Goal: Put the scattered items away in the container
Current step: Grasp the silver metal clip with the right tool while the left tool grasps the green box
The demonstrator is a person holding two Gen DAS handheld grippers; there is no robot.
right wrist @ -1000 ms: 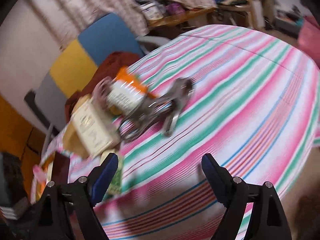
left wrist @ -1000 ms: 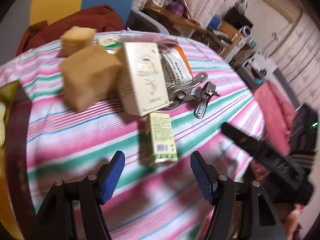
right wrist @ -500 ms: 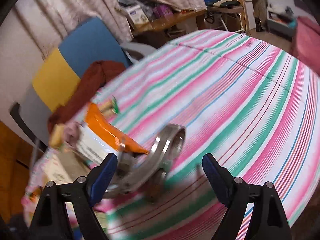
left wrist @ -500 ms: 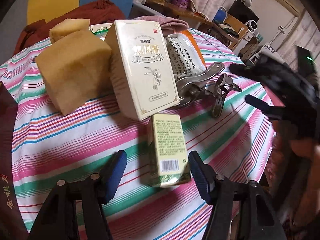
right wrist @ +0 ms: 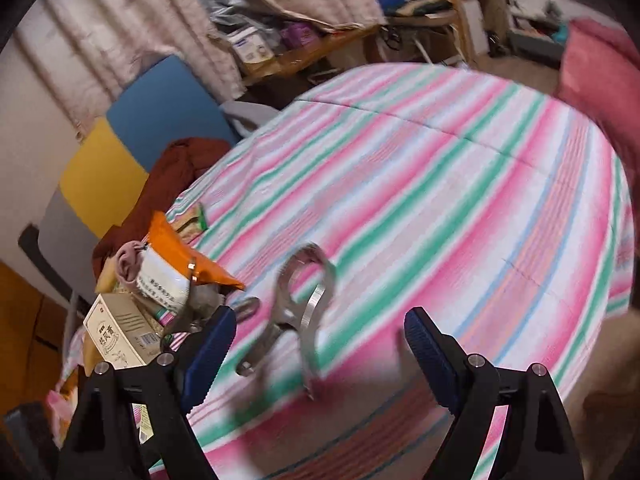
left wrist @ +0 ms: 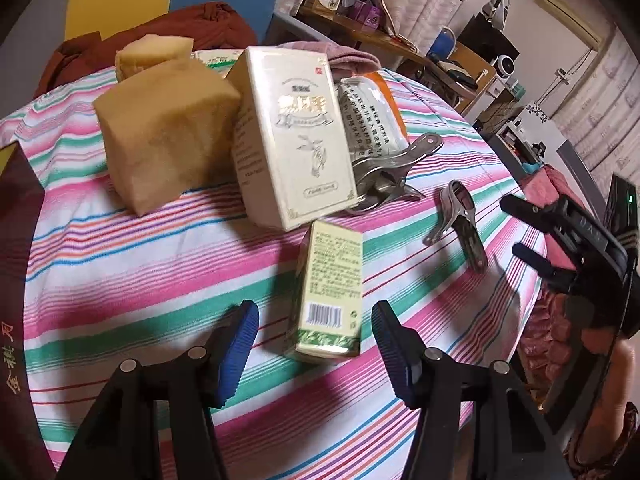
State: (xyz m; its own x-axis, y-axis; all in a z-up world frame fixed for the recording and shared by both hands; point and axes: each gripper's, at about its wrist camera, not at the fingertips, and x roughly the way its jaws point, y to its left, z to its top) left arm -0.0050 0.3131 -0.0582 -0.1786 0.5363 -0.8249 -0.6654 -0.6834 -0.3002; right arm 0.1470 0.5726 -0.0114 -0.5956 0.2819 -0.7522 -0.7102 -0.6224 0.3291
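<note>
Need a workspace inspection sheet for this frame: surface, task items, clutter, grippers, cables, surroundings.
Surface: striped tablecloth, round table.
Job's things: small green box lying between the left gripper's fingers; large cream box; two tan foam blocks; orange-and-white packet; big metal clip; smaller metal clip apart from it, ahead of the right gripper.
Clutter: pink cloth behind the boxes.
Grippers: left gripper open; right gripper open, view blurred.
Cables: nothing seen.
Surroundings: rust-brown fabric, cluttered wooden shelf.
</note>
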